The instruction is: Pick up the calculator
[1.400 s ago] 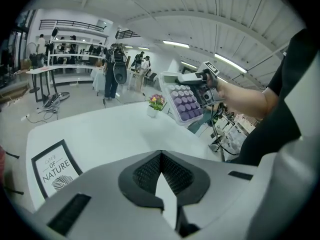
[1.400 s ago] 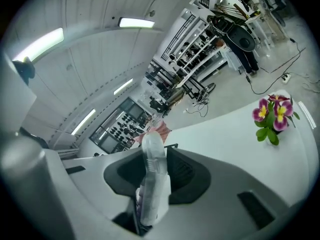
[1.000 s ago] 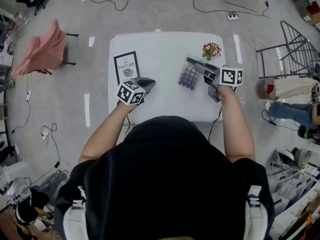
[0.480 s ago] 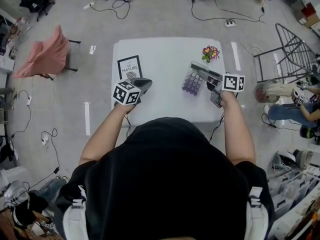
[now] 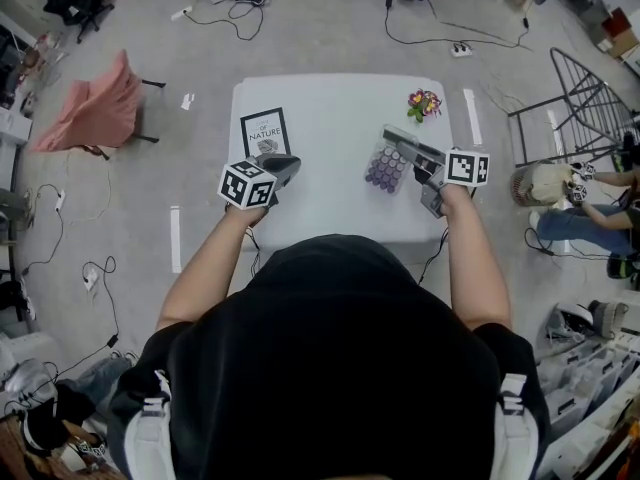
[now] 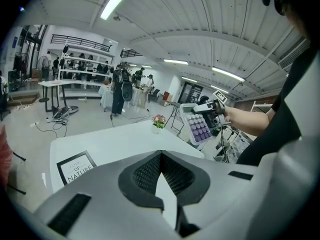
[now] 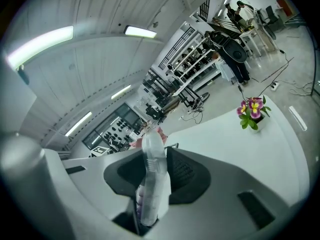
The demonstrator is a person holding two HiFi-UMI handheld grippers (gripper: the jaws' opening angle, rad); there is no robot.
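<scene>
The calculator (image 5: 385,166), white with purple keys, hangs tilted above the right part of the white table (image 5: 330,103). My right gripper (image 5: 418,156) is shut on its right side. In the right gripper view the calculator (image 7: 153,184) stands edge-on between the jaws of that gripper (image 7: 150,154). From the left gripper view the calculator (image 6: 198,127) shows its keys, with the right gripper (image 6: 212,108) clamped on it. My left gripper (image 5: 285,165) hovers over the table's left part, and its tips (image 6: 161,155) meet with nothing between them.
A framed print (image 5: 264,131) lies on the table's far left, and a small flower pot (image 5: 423,103) stands at the far right. A chair draped in pink cloth (image 5: 95,103) is off to the left; a wire rack (image 5: 590,98) and a person (image 5: 590,218) are to the right. Cables cross the floor beyond.
My left gripper has drifted left and risen a little above the table. The right gripper still grips the calculator in nearly the same spot.
</scene>
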